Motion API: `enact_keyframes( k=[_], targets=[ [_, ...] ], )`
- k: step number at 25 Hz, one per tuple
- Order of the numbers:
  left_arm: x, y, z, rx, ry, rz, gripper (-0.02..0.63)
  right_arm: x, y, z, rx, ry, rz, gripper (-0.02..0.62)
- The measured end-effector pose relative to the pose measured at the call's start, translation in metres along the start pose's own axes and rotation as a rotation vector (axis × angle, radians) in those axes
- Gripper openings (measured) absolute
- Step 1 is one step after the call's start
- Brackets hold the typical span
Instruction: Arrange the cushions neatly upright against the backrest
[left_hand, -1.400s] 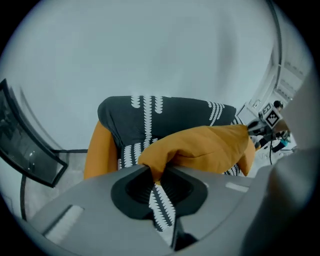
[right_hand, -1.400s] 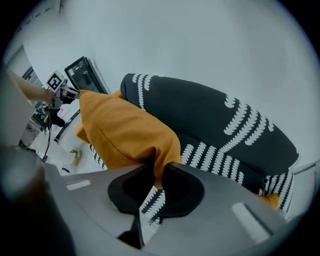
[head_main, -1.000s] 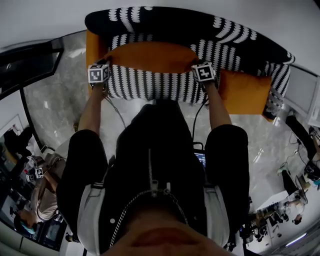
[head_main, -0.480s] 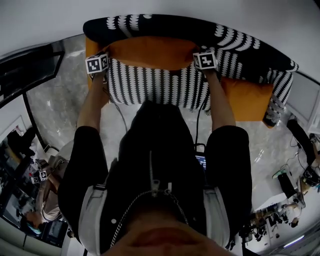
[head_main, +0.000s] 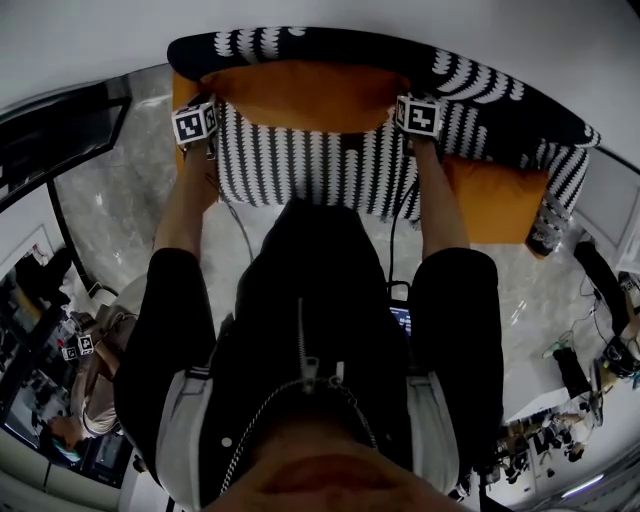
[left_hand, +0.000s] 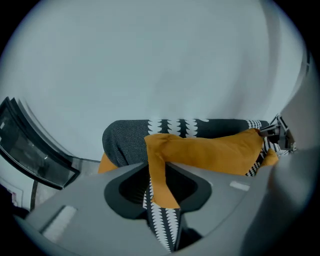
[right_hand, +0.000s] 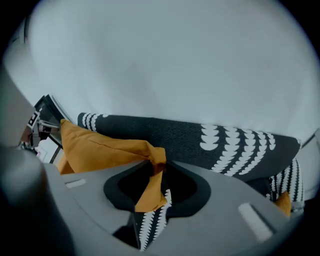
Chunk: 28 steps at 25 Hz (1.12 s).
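- Patterned sofa (head_main: 300, 170): black and white, backrest (head_main: 480, 75) along its far edge.
- Orange cushion (head_main: 300, 95): upright against the backrest, left of centre; second cushion (head_main: 495, 200) lies at the seat's right end.
- Left gripper (left_hand: 160, 192): jaws opening, with the upright cushion's left corner still pinched between them.
- Right gripper (right_hand: 152, 192): jaws opening, with its right corner still pinched between them.

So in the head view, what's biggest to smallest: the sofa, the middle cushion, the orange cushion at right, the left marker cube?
1. Black-and-white patterned fabric sofa
2. Orange-and-patterned cushion at the backrest
3. Plain orange cushion at right
4. Left black-and-white marker cube
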<state>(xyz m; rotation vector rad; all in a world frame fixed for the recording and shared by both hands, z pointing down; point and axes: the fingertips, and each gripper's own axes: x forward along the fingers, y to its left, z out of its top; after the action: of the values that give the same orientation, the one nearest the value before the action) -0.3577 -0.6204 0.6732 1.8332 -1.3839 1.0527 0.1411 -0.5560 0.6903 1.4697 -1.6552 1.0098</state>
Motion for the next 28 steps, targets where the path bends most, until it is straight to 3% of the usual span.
enact_keyframes(
  k=[3, 6, 10, 13, 21, 28],
  targets=[
    [-0.013, -0.002, -0.002, -0.001, -0.021, -0.013, 0.112, -0.018, -0.012, 0.003, 0.055, -0.058, -0.009, 0.107],
    [-0.03, -0.013, -0.006, 0.041, -0.061, -0.033, 0.109, -0.04, -0.007, 0.001, 0.035, -0.122, -0.016, 0.086],
    [-0.053, -0.044, -0.017, 0.076, -0.124, -0.051, 0.066, -0.071, 0.003, -0.01, -0.012, -0.213, -0.008, 0.004],
    [-0.075, -0.074, -0.023, 0.091, -0.176, -0.076, 0.009, -0.091, 0.011, -0.025, -0.042, -0.213, 0.006, 0.003],
    [-0.133, -0.155, -0.058, 0.1, -0.279, -0.187, 0.009, -0.132, 0.047, -0.076, -0.219, -0.219, 0.1, 0.003],
    [-0.162, -0.224, -0.128, 0.113, -0.291, -0.237, 0.009, -0.17, 0.032, -0.154, -0.227, -0.217, 0.105, 0.003]
  ],
)
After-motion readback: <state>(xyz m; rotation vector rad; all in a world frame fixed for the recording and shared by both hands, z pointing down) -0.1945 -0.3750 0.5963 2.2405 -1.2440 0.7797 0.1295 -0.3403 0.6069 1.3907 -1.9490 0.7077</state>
